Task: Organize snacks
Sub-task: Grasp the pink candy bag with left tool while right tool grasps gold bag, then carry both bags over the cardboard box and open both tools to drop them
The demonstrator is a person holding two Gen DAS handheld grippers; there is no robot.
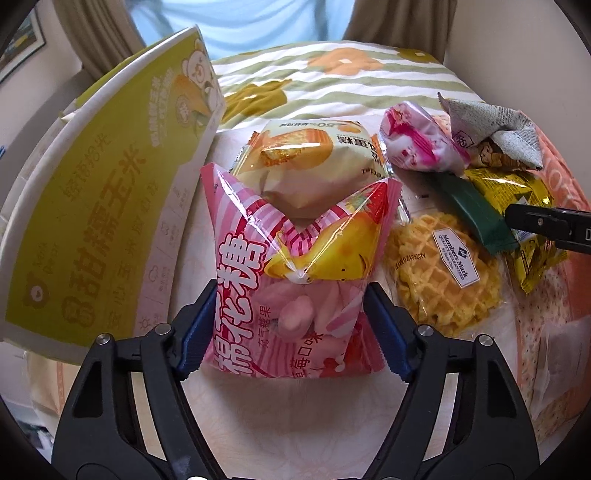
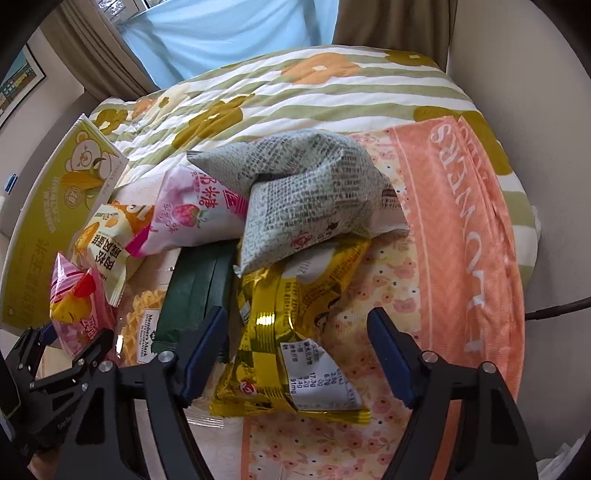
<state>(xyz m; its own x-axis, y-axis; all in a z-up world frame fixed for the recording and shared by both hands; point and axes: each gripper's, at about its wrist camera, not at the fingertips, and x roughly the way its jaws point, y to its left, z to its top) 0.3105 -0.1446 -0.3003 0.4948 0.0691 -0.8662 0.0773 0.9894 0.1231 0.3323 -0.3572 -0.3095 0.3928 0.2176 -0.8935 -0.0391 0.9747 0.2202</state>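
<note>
Left gripper (image 1: 291, 325) pads pinch pink bag (image 1: 295, 288); right gripper (image 2: 295, 354) open, straddling yellow packet (image 2: 291, 332), pads apart from it.

Both views: soft, even daylight, moderately bright. Source is the window (image 2: 229, 40) at the top, behind a pale blue curtain (image 1: 240, 22); that area is overexposed, detail washed out.

Shadows weak and diffuse, only thin dark bands under the packets.

Glare: specular highlights on the pink bag (image 1: 295, 266) along its creased film, and a strong hot spot on the gold packet (image 2: 280, 325).

Strong fisheye distortion: box (image 1: 103, 206) edges bow, the bed (image 2: 332, 96) curves, corners vignette to black.

Centre is sharp, print legible. Periphery softens; the near foreground at the bottom edge is slightly out of focus. No motion blur seen.
</note>
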